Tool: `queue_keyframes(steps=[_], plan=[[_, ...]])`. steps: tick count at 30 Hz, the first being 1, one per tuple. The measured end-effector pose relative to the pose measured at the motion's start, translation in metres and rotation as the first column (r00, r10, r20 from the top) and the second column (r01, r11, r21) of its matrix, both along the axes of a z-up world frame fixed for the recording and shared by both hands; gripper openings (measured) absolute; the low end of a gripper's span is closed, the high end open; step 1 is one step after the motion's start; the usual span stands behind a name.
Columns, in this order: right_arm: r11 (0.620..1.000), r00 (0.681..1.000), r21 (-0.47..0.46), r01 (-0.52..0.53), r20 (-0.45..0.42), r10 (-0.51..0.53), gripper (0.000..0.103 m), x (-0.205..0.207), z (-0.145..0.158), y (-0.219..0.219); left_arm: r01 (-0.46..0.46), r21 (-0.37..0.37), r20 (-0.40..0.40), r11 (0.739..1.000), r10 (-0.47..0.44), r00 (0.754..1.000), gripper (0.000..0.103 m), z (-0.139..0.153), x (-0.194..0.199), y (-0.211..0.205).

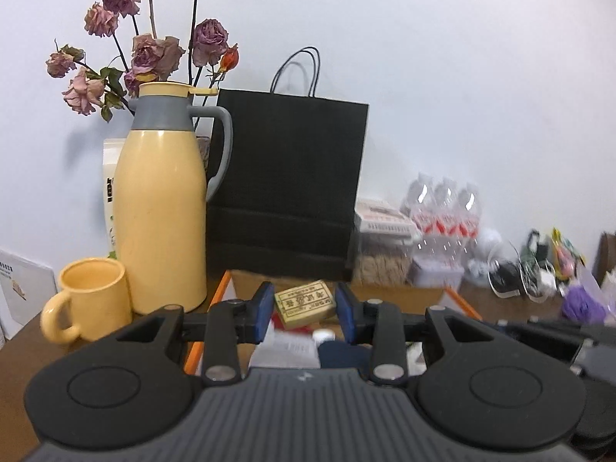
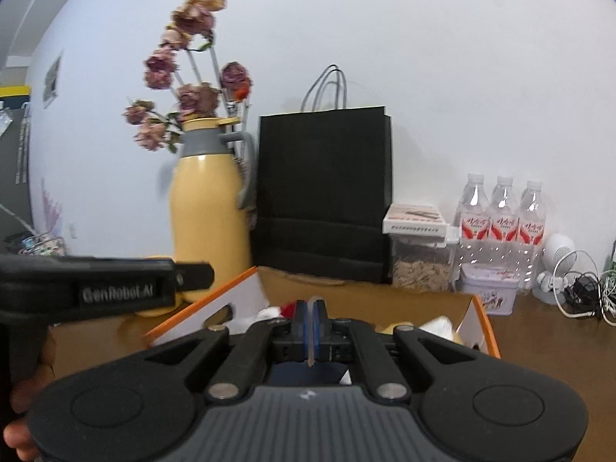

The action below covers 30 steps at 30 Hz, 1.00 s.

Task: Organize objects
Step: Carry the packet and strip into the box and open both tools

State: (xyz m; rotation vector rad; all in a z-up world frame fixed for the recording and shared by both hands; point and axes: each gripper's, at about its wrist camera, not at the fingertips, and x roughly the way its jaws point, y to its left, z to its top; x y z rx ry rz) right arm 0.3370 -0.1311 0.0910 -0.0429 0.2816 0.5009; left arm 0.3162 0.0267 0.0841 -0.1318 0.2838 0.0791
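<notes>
Cardboard box with orange-edged flaps (image 2: 477, 310) sits open on the brown wooden table (image 1: 23, 350), in front of a tall black paper carrier bag with cord handles (image 1: 287, 188). Both grippers are over the box.

Left gripper (image 1: 304, 306): blue-padded fingers spread wide, nothing between the pads. Through the gap, a small tan rectangular block with dark printed characters (image 1: 304, 303) lies in the box; it sits between the fingers in view but touches neither. Below it, blurred white, red and dark-blue items in the box; cannot tell what they are.

Right gripper (image 2: 310, 321): blue pads pressed nearly together on a thin flat pale strip (image 2: 310, 354) that pokes out edge-on above and below the pads. Cannot tell what the strip is. White crumpled items and a red scrap show in the box beyond the fingers.

Left of the bag: pale yellow thermos jug with grey collar and handle (image 1: 161, 208), upright, with a matching yellow mug (image 1: 90, 300) just beside it at front left. Dried pink-purple roses (image 1: 154, 46) rise behind the jug.

Right of the bag: clear plastic container of pale grain with a white-and-red box on its lid (image 2: 417, 254), three clear water bottles with red-white labels (image 2: 500, 223) in a row against the wall, a small printed tin (image 2: 489, 292) in front of them, then a white round device and tangled cables (image 2: 581, 292).

From the right wrist camera, the black body of the left gripper crosses the left edge, lettered "GenRobot.AI".
</notes>
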Motion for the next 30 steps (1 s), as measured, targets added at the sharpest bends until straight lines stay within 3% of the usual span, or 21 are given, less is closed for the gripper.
queue_keyframes(steps=[5, 14, 16, 18, 19, 20, 21, 22, 23, 25, 30], plan=[[0.999, 0.999, 0.020, 0.043, 0.004, -0.043, 0.002, 0.035, -0.011, 0.003, -0.021, -0.027, -0.004, 0.999, 0.021, 1.000, 0.036, -0.005, 0.033, 0.005], [0.999, 0.998, -0.008, 0.040, -0.058, -0.041, 0.002, 0.062, -0.032, 0.000, -0.011, 0.021, -0.046, 1.000, 0.012, 0.999, 0.036, -0.024, 0.057, 0.002], [0.999, 0.996, -0.004, 0.045, -0.072, -0.045, 0.008, 0.061, -0.033, -0.003, -0.012, 0.018, -0.044, 1.000, 0.013, 0.999, 0.045, -0.026, 0.055, 0.003], [0.999, 0.995, -0.003, 0.052, -0.080, -0.052, 0.012, 0.060, -0.033, -0.005, -0.022, 0.016, -0.038, 1.000, 0.023, 0.999, 0.076, -0.026, 0.051, 0.004], [0.998, 0.995, 0.000, 0.057, -0.080, -0.056, 0.025, 0.058, -0.033, -0.007, -0.029, 0.016, -0.026, 0.999, 0.029, 0.999, 0.086, -0.025, 0.048, 0.004], [0.998, 0.995, 0.001, 0.064, -0.081, -0.064, 0.049, 0.057, -0.033, -0.009, -0.037, 0.016, -0.010, 0.999, 0.037, 0.999, 0.103, -0.024, 0.046, 0.004], [0.997, 0.994, 0.004, 0.073, -0.079, -0.072, 0.064, 0.056, -0.032, -0.010, -0.048, 0.018, 0.015, 0.999, 0.047, 0.999, 0.103, -0.023, 0.042, 0.004], [0.996, 0.994, 0.008, 0.087, -0.073, -0.086, 0.087, 0.055, -0.032, -0.012, -0.050, 0.021, 0.031, 0.999, 0.049, 0.998, 0.103, -0.021, 0.041, 0.004], [0.995, 0.993, 0.011, 0.098, -0.064, -0.097, 0.098, 0.054, -0.031, -0.013, -0.045, 0.023, 0.033, 0.999, 0.045, 0.998, 0.103, -0.019, 0.040, 0.005], [0.994, 0.993, 0.015, 0.105, -0.063, -0.104, 0.103, 0.054, -0.029, -0.015, -0.037, 0.014, 0.034, 0.999, 0.036, 0.999, 0.103, -0.016, 0.038, 0.007], [0.994, 0.992, 0.025, 0.104, -0.074, -0.101, 0.103, 0.054, -0.028, -0.017, -0.034, 0.006, 0.045, 0.999, 0.033, 0.998, 0.103, -0.011, 0.035, 0.010]])
